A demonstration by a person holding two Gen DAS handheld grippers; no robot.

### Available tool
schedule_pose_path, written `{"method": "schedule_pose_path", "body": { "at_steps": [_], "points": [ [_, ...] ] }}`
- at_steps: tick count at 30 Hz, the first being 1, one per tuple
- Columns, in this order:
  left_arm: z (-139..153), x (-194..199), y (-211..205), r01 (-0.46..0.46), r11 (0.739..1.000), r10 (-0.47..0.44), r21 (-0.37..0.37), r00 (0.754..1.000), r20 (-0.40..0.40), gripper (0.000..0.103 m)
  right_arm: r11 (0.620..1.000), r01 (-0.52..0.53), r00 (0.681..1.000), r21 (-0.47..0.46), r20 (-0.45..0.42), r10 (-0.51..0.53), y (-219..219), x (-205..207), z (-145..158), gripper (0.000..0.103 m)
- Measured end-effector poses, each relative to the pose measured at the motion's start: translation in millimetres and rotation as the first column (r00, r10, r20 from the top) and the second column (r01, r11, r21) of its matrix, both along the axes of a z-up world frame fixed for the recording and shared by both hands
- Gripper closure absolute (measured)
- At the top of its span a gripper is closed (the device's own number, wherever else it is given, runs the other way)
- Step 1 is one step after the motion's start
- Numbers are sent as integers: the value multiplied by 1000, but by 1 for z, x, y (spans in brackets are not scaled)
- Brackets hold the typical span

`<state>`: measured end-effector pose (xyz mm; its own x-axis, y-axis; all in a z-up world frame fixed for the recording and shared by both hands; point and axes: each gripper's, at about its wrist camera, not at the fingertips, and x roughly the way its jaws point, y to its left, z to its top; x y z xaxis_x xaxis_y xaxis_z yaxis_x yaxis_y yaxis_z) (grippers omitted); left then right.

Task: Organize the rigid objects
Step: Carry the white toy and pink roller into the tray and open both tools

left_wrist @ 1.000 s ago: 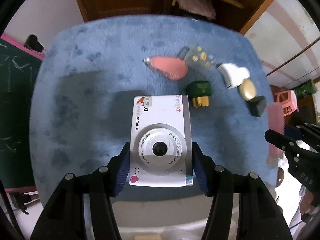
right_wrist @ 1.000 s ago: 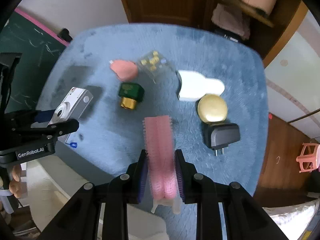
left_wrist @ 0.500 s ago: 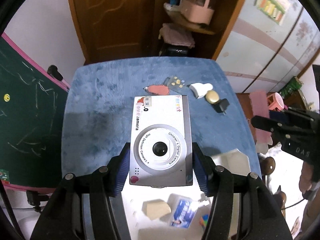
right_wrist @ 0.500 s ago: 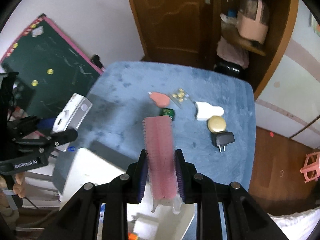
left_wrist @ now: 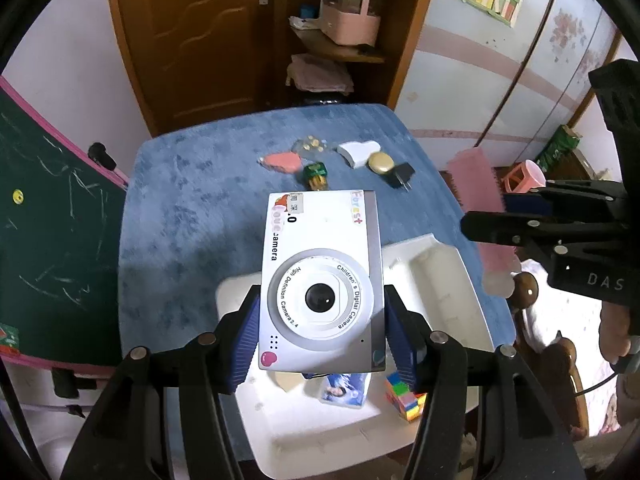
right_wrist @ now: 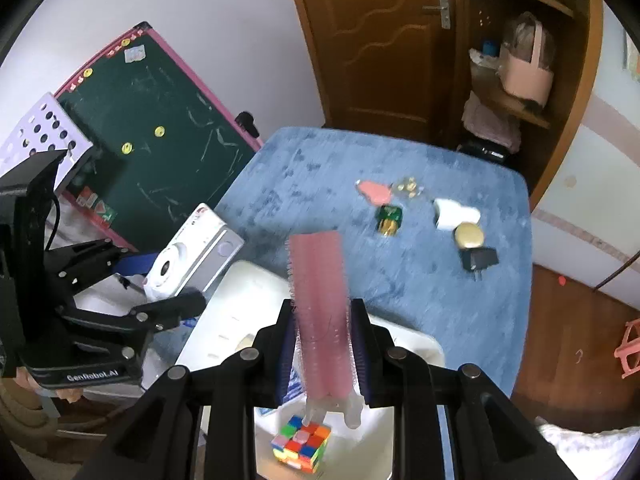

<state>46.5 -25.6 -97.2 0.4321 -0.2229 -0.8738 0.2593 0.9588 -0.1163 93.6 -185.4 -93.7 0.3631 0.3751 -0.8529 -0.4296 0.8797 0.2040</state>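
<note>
A white bin point(left_wrist: 460, 280) sat on the blue table point(left_wrist: 180, 208), holding a cube point(right_wrist: 301, 443) and card point(left_wrist: 344, 389); above it, the left gripper point(left_wrist: 320, 332) clamped a camera point(left_wrist: 322, 280); the right gripper point(right_wrist: 322, 344) pinched a pink brush point(right_wrist: 320, 280).

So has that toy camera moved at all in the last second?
Yes. The toy camera, gripped by the left gripper, has come up and back from the blue table; now it hangs over the white bin.
</note>
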Motion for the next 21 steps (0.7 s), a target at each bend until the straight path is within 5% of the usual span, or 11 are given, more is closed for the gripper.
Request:
{"method": "schedule_pose_path", "body": {
  "at_steps": [21],
  "points": [
    [-113,-10,-6,-82,996,72,-31,965,-254,42,992,83,959,-93,-263,-105,-6,-24,-121,77]
  ]
}}
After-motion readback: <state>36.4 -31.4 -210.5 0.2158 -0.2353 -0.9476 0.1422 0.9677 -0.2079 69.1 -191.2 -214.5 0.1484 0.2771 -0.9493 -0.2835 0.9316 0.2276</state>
